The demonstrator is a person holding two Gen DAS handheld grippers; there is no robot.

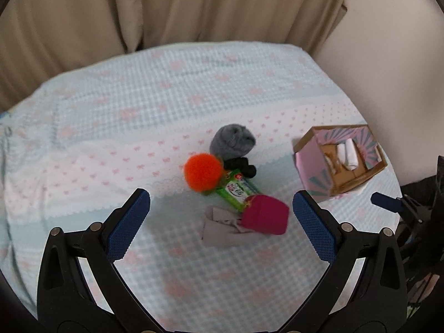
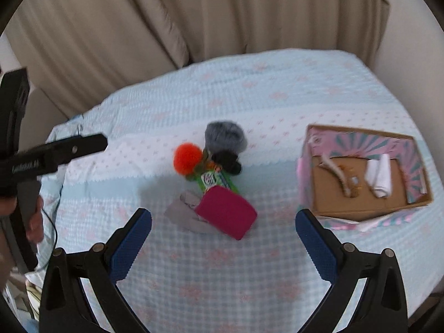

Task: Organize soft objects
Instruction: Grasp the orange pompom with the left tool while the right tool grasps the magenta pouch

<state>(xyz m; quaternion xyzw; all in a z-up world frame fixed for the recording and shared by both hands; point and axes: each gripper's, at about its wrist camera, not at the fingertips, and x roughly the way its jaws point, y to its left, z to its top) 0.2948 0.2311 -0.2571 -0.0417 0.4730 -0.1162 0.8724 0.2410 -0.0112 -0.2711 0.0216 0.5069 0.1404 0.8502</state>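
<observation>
- Bed [image 1: 138, 105]: covered with a pale blue and white sheet with pink bows; it carries everything and spreads ahead of both tools.
- Cardboard box [image 2: 360, 211]: pink and teal outside, open-topped, ahead and to the right of the right tool. It holds a white rolled cloth [image 2: 378, 177] and a brown item too blurred to name. Judged the collecting place, with part of the sorting done.
- Pile of soft objects, ahead of both tools and near the middle of the bed, well apart from the box:
  - grey rolled sock [image 1: 232, 141], farthest;
  - magenta pouch [image 1: 265, 215], nearest, lying over a grey cloth [image 1: 219, 229];
  - orange pompom [image 1: 204, 172], left of the pile;
  - green packet [image 1: 236, 191], between pompom and pouch;
  - black item [image 1: 241, 166], just beside the sock.
- Left tool [image 1: 221, 223]: jaws spread wide, holding nothing, clear of the bed surface.
- Right tool [image 2: 223, 234]: jaws likewise spread wide and empty.
- Judgement: the pile is not yet dealt with; most of the task remains.
</observation>
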